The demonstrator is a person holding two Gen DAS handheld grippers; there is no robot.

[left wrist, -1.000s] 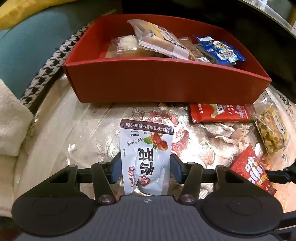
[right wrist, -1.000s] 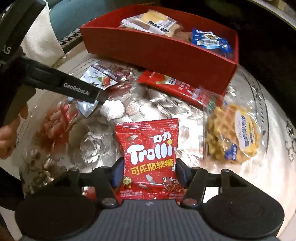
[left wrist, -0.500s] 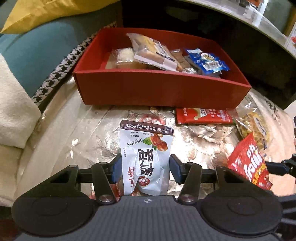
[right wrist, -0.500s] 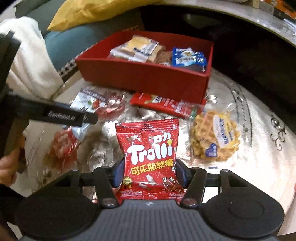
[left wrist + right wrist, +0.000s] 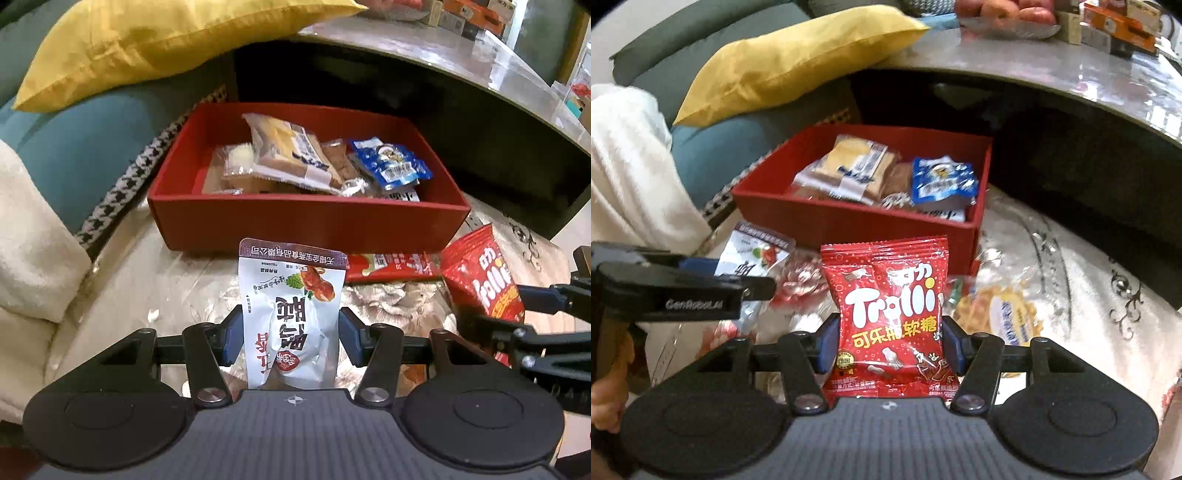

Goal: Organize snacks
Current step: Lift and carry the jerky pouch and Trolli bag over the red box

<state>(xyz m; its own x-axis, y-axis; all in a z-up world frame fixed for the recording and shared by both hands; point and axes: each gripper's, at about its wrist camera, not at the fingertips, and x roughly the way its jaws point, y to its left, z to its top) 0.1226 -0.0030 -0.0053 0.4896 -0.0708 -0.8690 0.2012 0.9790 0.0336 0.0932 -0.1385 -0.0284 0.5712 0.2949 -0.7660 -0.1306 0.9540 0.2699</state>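
Left view: left gripper (image 5: 291,332) fingers clamp a white pouch (image 5: 290,317), light, crinkly and slippery, pinched at its sides above the counter (image 5: 147,288); red box (image 5: 306,225) ahead, half full.

Right view: right gripper (image 5: 889,343) fingers clamp a red gummy bag (image 5: 890,317); waffle pack (image 5: 1001,314) lies beside, box wall between.

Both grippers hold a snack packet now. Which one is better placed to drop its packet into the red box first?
Probably left. The left gripper faces the red box squarely with its white packet; right gripper sits off-corner.
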